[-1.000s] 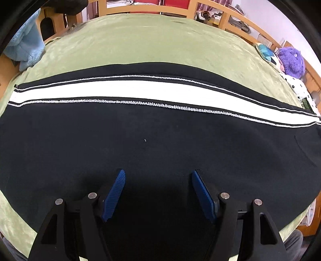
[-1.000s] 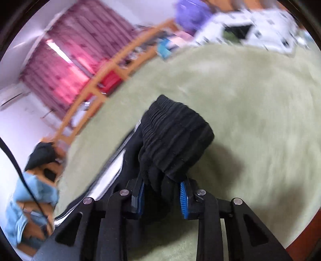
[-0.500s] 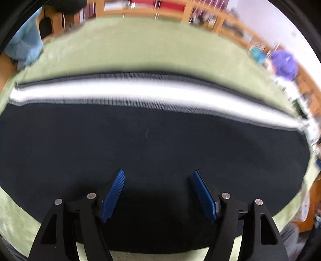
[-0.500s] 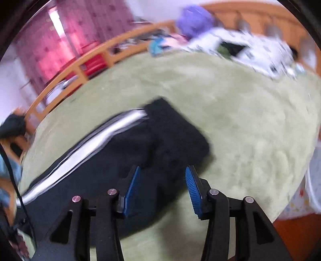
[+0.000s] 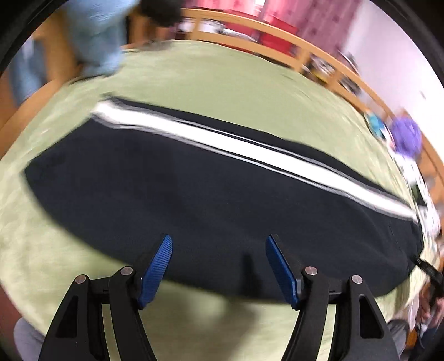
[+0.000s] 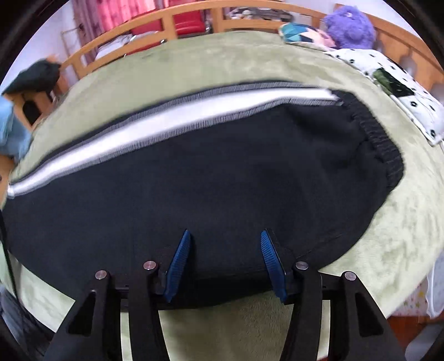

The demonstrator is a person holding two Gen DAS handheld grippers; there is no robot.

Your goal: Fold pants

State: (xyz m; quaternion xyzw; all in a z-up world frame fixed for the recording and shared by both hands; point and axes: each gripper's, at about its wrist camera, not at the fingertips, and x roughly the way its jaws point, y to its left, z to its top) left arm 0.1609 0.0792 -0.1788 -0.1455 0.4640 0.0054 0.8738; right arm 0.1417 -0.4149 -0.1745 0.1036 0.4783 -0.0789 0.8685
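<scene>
Black pants with a white side stripe lie flat and lengthwise on a green blanket. My left gripper hovers open over their near edge toward the leg end, with nothing between its blue pads. In the right wrist view the same pants end at a ribbed waistband on the right. My right gripper hangs above the near edge by the waist, its jaws opening, and no cloth is between them.
A wooden bed rail rings the far side. A purple plush toy and a spotted white pillow sit at the right end. Light blue cloth lies at the far left. Bare green blanket lies in front of the pants.
My right gripper let go of the bunched waistband, which now lies flat, and pulled back over the near edge. My left gripper slid left toward the leg end and drew back.
</scene>
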